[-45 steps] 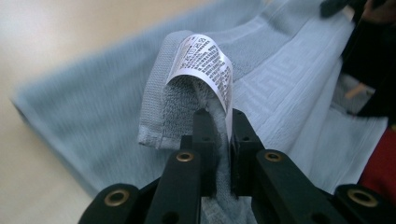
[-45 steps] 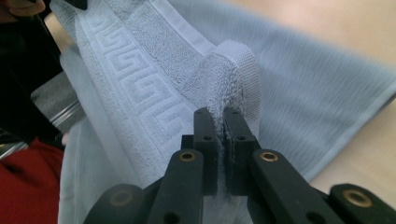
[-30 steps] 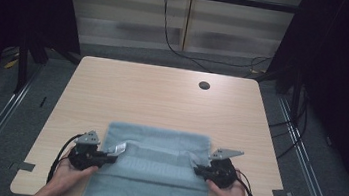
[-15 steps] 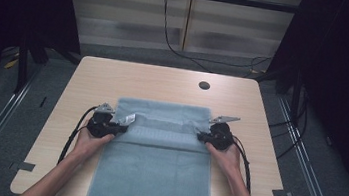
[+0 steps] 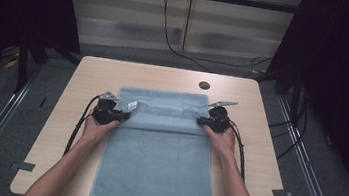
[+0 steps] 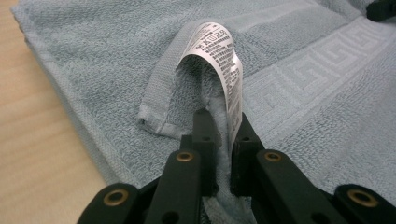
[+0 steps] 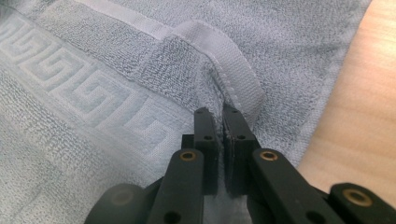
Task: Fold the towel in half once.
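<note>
A light blue towel [image 5: 158, 151] lies on the wooden table [image 5: 165, 76], its near edge hanging at the table's front. Its top end is folded over toward the far side. My left gripper [image 5: 119, 115] is shut on the towel's left corner [image 6: 159, 107], where a white care label [image 6: 224, 60] curls up over the jaws. My right gripper [image 5: 201, 121] is shut on the towel's right corner [image 7: 233, 84], pinching the hem between its jaws. Both grippers sit low over the towel, at about the table's middle depth.
A round dark hole [image 5: 204, 85] is set in the table near its far edge, right of centre. Cables trail from each gripper toward the front. Bare wood lies left [image 6: 37, 140] and right [image 7: 364, 116] of the towel. Dark floor surrounds the table.
Both grippers have carried the towel's corners away from the person toward the table's far side, and more of the towel now lies spread flat on the table.
</note>
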`<control>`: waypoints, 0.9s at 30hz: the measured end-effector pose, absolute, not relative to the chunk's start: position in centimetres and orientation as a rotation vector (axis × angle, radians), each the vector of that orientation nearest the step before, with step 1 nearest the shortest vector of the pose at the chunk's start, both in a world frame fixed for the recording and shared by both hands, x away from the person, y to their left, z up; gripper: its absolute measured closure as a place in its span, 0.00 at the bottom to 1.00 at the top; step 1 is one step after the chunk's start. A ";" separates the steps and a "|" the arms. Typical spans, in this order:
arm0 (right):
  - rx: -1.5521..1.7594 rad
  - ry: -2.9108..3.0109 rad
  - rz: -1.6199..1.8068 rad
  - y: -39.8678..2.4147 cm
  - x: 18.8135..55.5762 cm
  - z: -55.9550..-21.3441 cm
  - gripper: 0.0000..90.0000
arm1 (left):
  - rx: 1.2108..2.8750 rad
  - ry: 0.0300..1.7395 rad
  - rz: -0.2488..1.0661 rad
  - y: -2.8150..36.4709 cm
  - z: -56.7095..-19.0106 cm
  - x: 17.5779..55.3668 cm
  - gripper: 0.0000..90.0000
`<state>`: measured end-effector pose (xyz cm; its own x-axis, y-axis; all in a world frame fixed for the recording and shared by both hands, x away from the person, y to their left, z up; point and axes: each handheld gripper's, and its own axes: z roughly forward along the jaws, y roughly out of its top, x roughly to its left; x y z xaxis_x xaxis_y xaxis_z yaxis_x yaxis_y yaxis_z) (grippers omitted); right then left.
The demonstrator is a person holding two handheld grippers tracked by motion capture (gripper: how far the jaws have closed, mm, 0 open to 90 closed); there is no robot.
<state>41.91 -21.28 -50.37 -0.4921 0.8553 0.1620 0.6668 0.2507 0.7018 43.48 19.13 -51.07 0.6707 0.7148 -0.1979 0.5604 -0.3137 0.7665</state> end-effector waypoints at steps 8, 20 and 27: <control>1.377 2.214 1.156 -21.7 41.6 -49.0 0.95 | 1.977 0.977 0.232 19.3 -49.2 43.4 0.92; 1.147 2.111 1.363 -22.2 36.3 -41.6 0.95 | 1.850 0.758 0.294 21.0 -42.4 37.9 0.92; 1.014 2.107 1.438 -22.5 30.6 -39.9 0.95 | 1.802 0.673 0.291 22.0 -41.2 32.6 0.91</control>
<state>30.60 -22.48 -39.94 -0.6603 0.7472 0.0755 0.3427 0.2103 0.9156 32.55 21.99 -41.20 0.8057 0.5773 -0.1327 0.2986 -0.2024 0.9327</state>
